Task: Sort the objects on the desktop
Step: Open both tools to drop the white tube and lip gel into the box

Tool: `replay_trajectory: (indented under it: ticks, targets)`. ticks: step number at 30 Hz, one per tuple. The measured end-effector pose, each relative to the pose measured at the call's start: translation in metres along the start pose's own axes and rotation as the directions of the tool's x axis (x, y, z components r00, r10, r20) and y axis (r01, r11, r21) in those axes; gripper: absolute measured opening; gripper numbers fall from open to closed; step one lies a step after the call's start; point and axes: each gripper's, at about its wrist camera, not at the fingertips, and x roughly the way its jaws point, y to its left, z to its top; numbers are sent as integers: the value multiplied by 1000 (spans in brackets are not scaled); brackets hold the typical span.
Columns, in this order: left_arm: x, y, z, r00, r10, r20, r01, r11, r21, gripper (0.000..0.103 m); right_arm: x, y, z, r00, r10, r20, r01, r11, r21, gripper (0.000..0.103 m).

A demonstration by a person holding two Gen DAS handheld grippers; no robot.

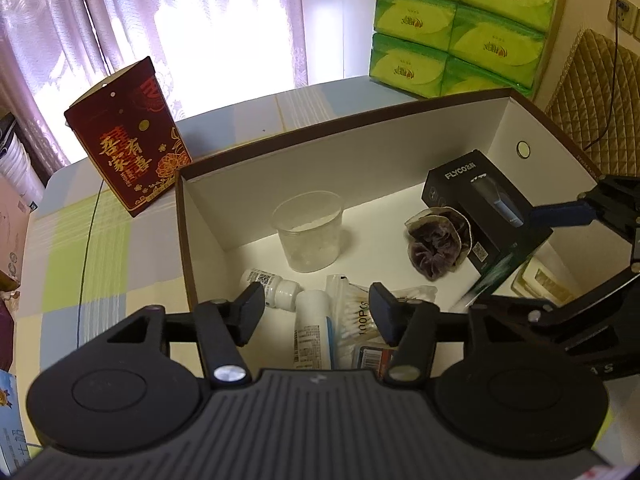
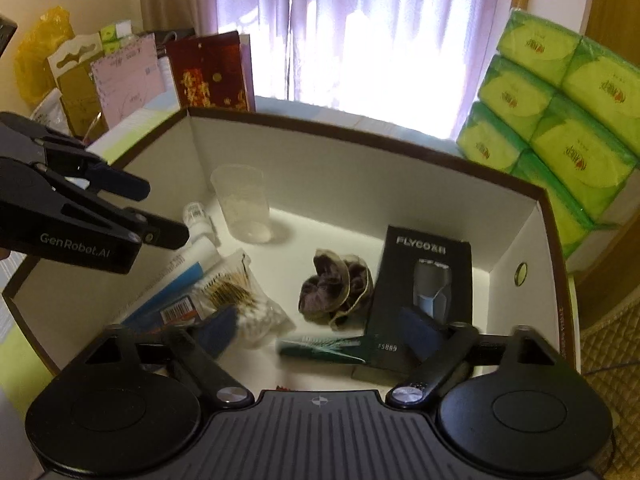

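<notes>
We hold both grippers over the open cardboard box (image 2: 536, 216). Our left gripper (image 1: 316, 312) has its jaws partly apart and grips nothing; under it lie a white tube (image 1: 312, 328) and a bag of cotton swabs (image 1: 356, 316). Our right gripper (image 2: 324, 332) stands wide open and empty above a green toothpaste box (image 2: 328, 348), beside the black shaver box (image 2: 424, 276). A clear plastic cup (image 2: 244, 204) stands upright in the box.

Clear plastic cup (image 1: 308, 232), matt cardboard box (image 1: 360, 148)

Black ribbed left gripper (image 1: 318, 312), silver screws, blue-padded fingers (image 2: 120, 179) (marked "GenRobot.AI").
</notes>
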Motion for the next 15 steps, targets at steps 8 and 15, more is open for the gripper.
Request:
replay_trajectory:
  ticks: [8, 15]
  targets:
    - [-17, 0, -2, 1000, -8, 23, 9, 1000, -22, 67, -16, -8, -9, 1000, 2, -15, -1, 997, 80, 99]
    - [-36, -6, -9, 999, 5, 42, -4, 999, -37, 79, -37, -13, -21, 1000, -19, -25, 22, 990, 141, 101]
